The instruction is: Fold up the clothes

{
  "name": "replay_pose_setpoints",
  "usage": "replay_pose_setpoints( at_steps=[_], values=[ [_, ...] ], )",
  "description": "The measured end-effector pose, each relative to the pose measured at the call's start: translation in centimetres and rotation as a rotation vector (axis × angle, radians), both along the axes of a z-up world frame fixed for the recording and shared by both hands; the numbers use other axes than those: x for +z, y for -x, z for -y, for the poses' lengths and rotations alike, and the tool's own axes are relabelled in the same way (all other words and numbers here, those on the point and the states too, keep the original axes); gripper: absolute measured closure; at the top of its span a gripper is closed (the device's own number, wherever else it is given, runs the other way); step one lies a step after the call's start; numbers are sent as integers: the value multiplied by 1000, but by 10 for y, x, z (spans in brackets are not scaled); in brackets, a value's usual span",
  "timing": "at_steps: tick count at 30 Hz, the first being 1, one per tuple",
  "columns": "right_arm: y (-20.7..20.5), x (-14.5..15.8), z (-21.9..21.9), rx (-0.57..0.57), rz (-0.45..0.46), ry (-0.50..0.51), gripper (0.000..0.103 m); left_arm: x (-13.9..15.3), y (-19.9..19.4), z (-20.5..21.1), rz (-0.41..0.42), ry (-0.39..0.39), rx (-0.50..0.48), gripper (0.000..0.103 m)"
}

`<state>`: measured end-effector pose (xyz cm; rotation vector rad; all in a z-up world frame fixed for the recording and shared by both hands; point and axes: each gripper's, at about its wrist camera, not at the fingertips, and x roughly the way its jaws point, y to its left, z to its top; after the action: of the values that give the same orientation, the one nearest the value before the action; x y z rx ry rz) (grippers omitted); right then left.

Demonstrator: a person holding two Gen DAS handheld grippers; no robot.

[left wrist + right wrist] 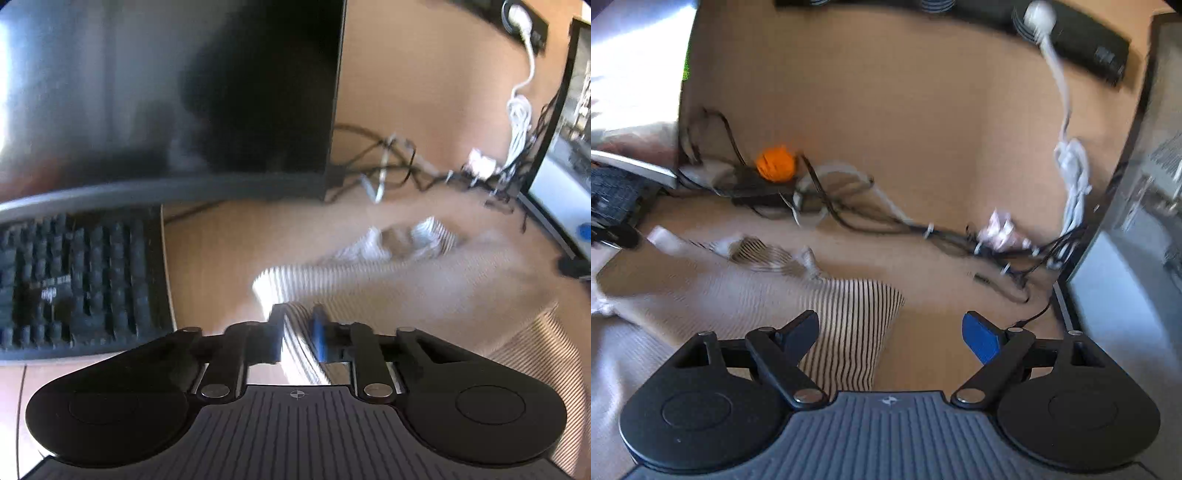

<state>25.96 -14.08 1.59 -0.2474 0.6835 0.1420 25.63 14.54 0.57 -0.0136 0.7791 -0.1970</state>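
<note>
A fold of thin-striped, ribbed garment [295, 343] is pinched by the left gripper [298, 325]; the right gripper [890, 332] is held spread, empty.

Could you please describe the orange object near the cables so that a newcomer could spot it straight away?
Start at the tan back wall behind the wooden desk and look down to the tangle of black and white cables along its foot. At the left end of that tangle sits a small rounded bright orange object, the only vivid orange thing there.
</note>
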Motion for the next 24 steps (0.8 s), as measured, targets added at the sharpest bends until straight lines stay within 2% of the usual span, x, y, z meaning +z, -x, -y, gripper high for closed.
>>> replay_pose_setpoints(
  at_steps=[3,4,5,6,7,8,9,10,12,15,17,19,21,22,24],
  values=[
    [-8,-15,-7,-9,-23,-2,17,2,0,1,-26,18,16,82],
    [-6,-16,-9,2,-19,-8,17,0,0,2,-35,21,24,67],
    [-4,-16,-11,15,-15,-7,17,-2,-1,3,-44,24,32,45],
    [-1,-16,-13,39,-12,-9,18,-4,-1,3,-53,28,40,37],
    [1,-15,-15,62,-9,-11,22,-5,-2,4,-62,31,47,31],
    [4,-15,-18,87,-7,-12,28,-7,-2,4,-71,35,55,31],
    [6,-16,-21,120,-14,-11,47,-9,-2,5,-80,38,63,31],
    [7,-18,-26,148,-29,2,61,-11,-3,5,-89,42,71,31],
    [8,-23,-35,200,-61,27,68,-14,-3,7,-107,49,87,33],
    [4,-39,-40,216,-89,48,70,-20,-5,8,-133,59,110,43],
    [5,-40,-40,215,-79,43,69,-23,-5,10,-151,66,126,54],
    [11,-33,-39,222,-65,31,69,-22,-4,9,-147,51,127,60],
    [24,-25,-40,279,-31,18,68,-19,-1,8,-131,34,124,71],
    [32,-23,-41,317,-16,28,63,-17,0,8,-121,31,123,78],
    [45,-26,-49,394,7,98,58,-14,2,8,-102,26,122,86]
  ],
)
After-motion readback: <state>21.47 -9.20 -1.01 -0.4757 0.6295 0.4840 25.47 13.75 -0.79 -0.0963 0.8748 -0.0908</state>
